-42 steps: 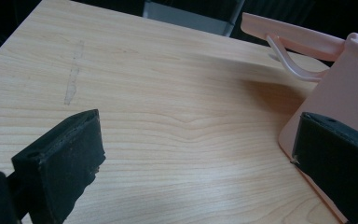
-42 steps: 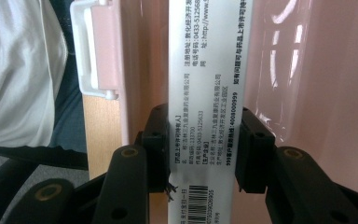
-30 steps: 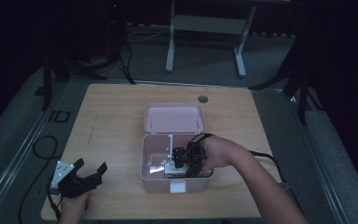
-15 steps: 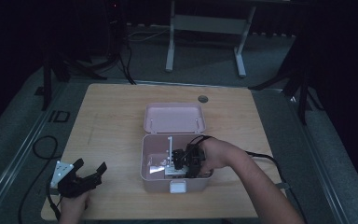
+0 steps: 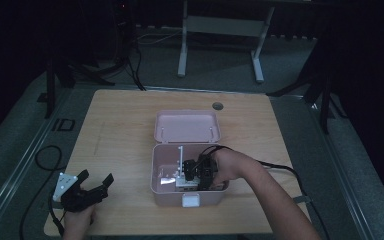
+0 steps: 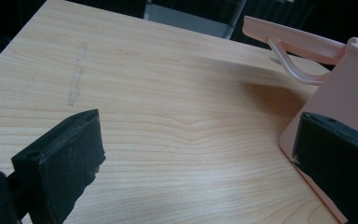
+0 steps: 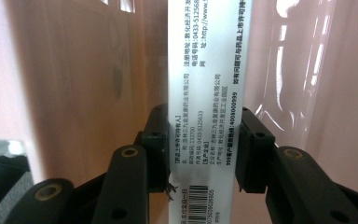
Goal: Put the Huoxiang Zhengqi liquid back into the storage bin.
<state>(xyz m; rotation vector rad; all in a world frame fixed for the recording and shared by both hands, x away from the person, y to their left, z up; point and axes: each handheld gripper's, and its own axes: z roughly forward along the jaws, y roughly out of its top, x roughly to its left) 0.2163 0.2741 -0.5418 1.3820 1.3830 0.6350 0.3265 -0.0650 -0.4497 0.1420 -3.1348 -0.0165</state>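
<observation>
Packing status: unchanged over the past second. Right gripper [image 5: 196, 172] stays clamped on the white printed cardboard carton [image 7: 204, 107], inside the open pink plastic box [image 5: 163, 190]; release pending. Left gripper [image 5: 92, 186] idles, jaws wide, on the wooden table [image 5: 120, 125].

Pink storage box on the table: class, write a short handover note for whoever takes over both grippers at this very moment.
Right gripper: inside the pink box, jaws shut on a white printed carton, held by its narrow side.
Left gripper: jaws open, holding nothing, low over the table to the left of the box.
Box: open, lid folded back; some white items lie on its floor.
Done: lid open, carton gripped.
Left: whether the carton goes in or comes out cannot be told from here; finish that move, then probably close the lid.
</observation>
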